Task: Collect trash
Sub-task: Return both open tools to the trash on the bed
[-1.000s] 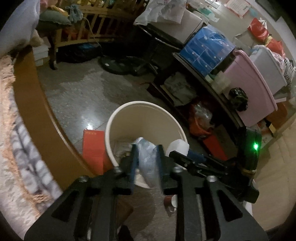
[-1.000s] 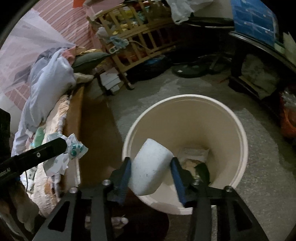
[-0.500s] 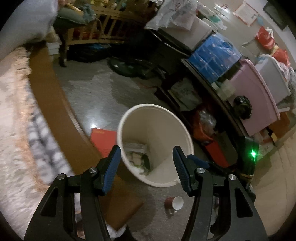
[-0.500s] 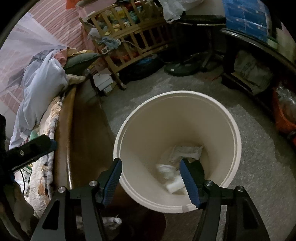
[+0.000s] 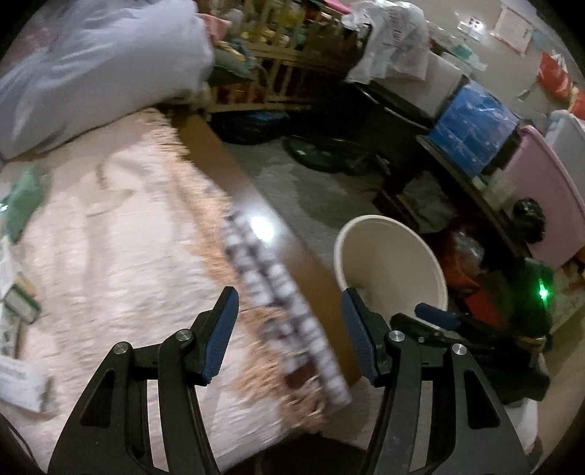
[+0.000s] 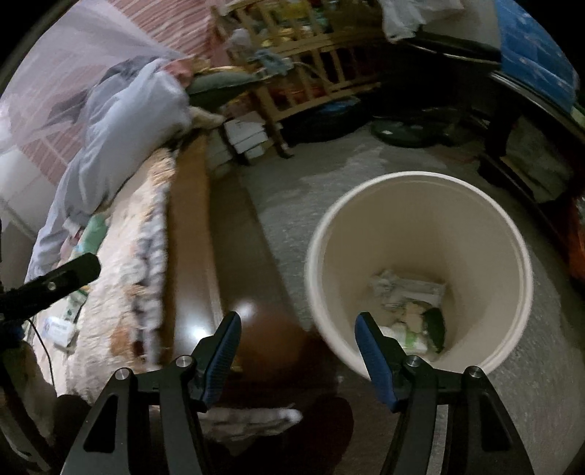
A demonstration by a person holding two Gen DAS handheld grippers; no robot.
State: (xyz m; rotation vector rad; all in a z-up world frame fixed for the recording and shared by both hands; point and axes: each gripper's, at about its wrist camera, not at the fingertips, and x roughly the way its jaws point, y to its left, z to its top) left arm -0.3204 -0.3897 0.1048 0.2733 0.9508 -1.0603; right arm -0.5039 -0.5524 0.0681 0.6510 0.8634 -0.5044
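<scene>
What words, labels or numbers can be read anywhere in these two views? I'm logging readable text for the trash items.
None can be read.
White wrappers on the bed: print too blurred to read.
Paper in the cream bin: print too small to read.
White bag over the furniture: grey marks, illegible.
Sheet on the far wall: too small and blurred to read.

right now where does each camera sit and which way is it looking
Left wrist: on the left gripper, jaws open, facing the fringed bed cover; the cream bin lies to its right.
Right wrist: on the right gripper, jaws open, looking down into the bin at the trash inside.
Shared: bin, bed cover, wooden bed edge.
</scene>
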